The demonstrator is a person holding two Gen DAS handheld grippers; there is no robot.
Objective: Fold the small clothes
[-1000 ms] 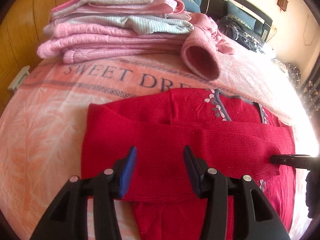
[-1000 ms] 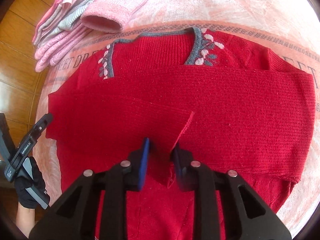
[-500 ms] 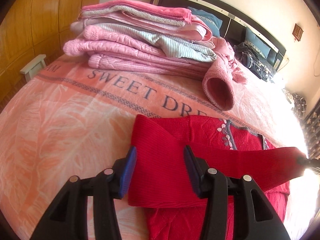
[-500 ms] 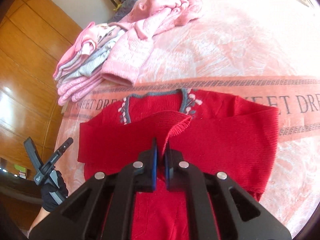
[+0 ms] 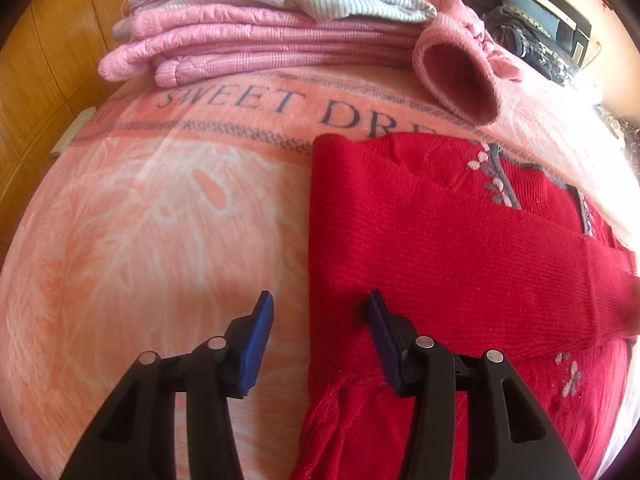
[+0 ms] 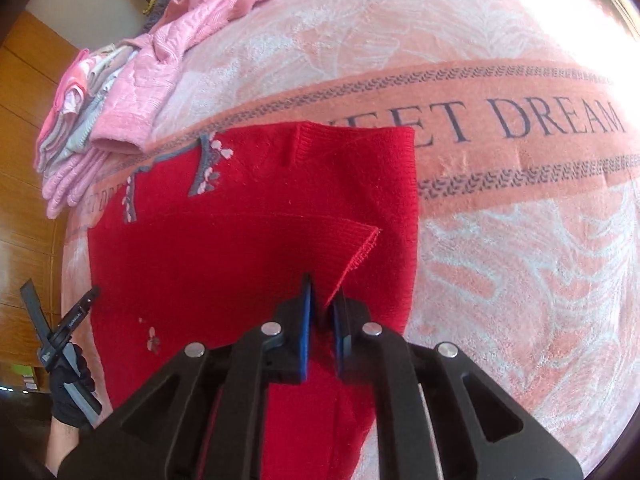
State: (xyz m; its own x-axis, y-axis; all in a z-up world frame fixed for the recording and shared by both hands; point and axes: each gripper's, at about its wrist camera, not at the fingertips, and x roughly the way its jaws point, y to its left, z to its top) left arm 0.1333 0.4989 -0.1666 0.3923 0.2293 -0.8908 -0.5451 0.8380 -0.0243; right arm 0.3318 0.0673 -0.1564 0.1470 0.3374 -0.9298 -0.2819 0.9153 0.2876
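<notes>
Across the lower middle of both views, on the pink blanket (image 6: pixel 500 240) lettered SWEET DREAM, lies the red sweater (image 6: pixel 248 216), its long axis running from the neckline at the top toward the cameras. The right gripper (image 6: pixel 322 312) is nearer the work, fingers pressed together on a sleeve cuff, while the left gripper (image 5: pixel 320 336) hangs spread, straddling the sweater's left edge. Only the left view shows the folded pink stack (image 5: pixel 272 28) close, upper centre; only the right shows the gloved hand (image 6: pixel 70 392), lower left.
</notes>
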